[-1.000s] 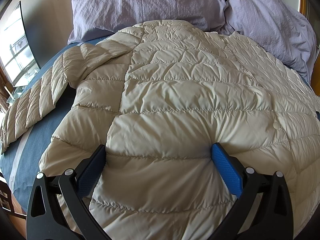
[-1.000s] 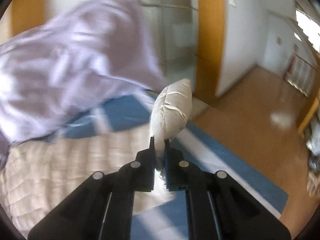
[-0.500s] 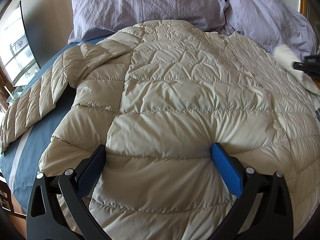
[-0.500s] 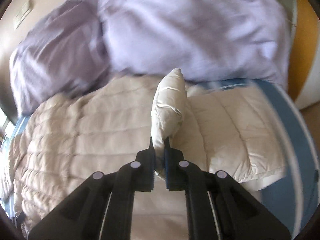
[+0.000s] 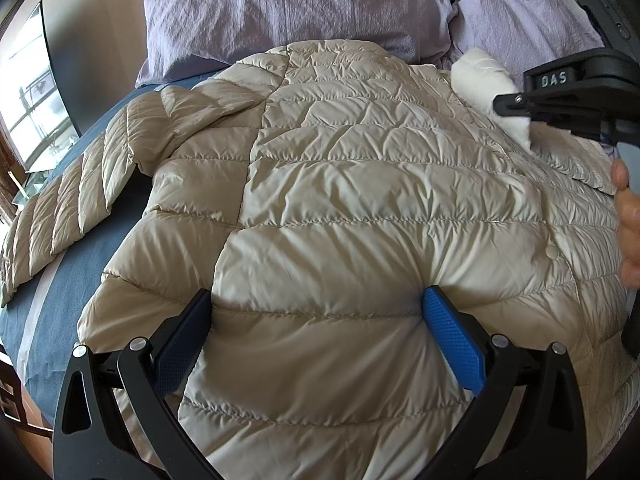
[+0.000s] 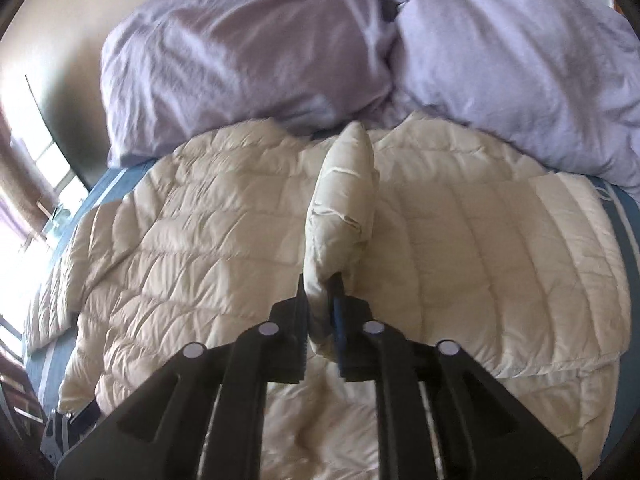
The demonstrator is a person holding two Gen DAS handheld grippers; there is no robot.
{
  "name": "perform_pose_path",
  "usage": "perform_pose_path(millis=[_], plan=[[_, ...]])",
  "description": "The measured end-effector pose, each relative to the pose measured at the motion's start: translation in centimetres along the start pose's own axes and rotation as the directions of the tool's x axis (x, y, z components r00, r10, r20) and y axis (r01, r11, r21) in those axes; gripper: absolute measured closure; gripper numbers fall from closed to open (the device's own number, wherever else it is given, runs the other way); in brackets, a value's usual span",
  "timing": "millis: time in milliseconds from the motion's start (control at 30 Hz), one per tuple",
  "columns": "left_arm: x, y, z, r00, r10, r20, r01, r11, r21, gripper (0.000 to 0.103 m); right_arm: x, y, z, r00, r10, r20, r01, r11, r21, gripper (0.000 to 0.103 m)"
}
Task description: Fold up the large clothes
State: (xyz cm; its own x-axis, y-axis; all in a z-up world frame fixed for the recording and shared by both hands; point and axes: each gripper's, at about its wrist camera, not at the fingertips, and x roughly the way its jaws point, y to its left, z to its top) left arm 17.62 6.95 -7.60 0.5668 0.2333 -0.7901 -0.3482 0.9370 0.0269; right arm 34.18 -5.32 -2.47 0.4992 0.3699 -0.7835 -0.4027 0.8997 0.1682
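Puffer jacket (image 5: 352, 208), cream quilted, lies spread flat on the bed (image 5: 52, 288), right under and ahead of both tools; purple pillows (image 5: 288, 12) sit beyond it, past the collar end.

Left hand-held gripper (image 5: 316, 332): jaws wide, tips pushed down into the hem area of the jacket with a bulge of padding between them. Pinning, not pinching.

Right hand-held gripper (image 6: 320, 312): jaws narrow, sleeve cuff (image 6: 344, 208) between them, sticking up ahead of the tips. The jaws have just been opening a little, but the fabric looks to be touching both pads, so it reads as a loosening hold. In the left wrist view this tool comes in from the right with the cuff hanging off it over the jacket's upper right part, and a person's fingers (image 5: 626, 216) show at the right edge.

Step in hand, as I judge it: laying the right sleeve across the body of the jacket.

To do it well:
- lower the cuff onto the panel before letting go fully, so it does not spring back
- lay the sleeve straight along the quilt lines, no twist
- keep the left tool pressing so the slippery shell does not slide
- the other sleeve (image 5: 68, 204), off to the left tool's far left on the bed, is not yet folded in
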Motion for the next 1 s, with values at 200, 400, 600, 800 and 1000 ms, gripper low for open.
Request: perform_pose_path(millis=[200, 400, 600, 800, 1000], plan=[[0.0, 0.0, 0.0, 1.000, 0.001, 0.000, -0.001, 1.000, 0.000, 0.001, -1.6, -0.6, -0.3, 0.998, 0.062, 0.028, -0.062, 0.998, 0.024, 0.057], [0.0, 0.0, 0.0, 1.000, 0.001, 0.000, -0.001, 1.000, 0.000, 0.001, -1.0, -2.9, 0.2, 0.988, -0.140, 0.072, 0.135, 0.988, 0.070, 0.057], [-0.2, 0.0, 0.1, 1.000, -0.011, 0.005, 0.011, 1.000, -0.005, 0.001, 1.8, -2.0, -0.9, 0.983, -0.182, 0.001, 0.182, 0.983, 0.021, 0.048], [-1.6, 2.2, 0.3, 0.998, -0.056, 0.013, 0.057, 0.998, -0.032, 0.001, 2.3, 0.1, -1.1, 0.985, -0.173, -0.002, 0.173, 0.985, -0.010, 0.037], [-3.4, 7.9, 1.3, 0.998, 0.010, 0.062, -0.002, 0.991, -0.133, 0.001, 3.6, 0.7, -1.5, 0.979, -0.201, -0.031, 0.201, 0.980, -0.011, 0.030]])
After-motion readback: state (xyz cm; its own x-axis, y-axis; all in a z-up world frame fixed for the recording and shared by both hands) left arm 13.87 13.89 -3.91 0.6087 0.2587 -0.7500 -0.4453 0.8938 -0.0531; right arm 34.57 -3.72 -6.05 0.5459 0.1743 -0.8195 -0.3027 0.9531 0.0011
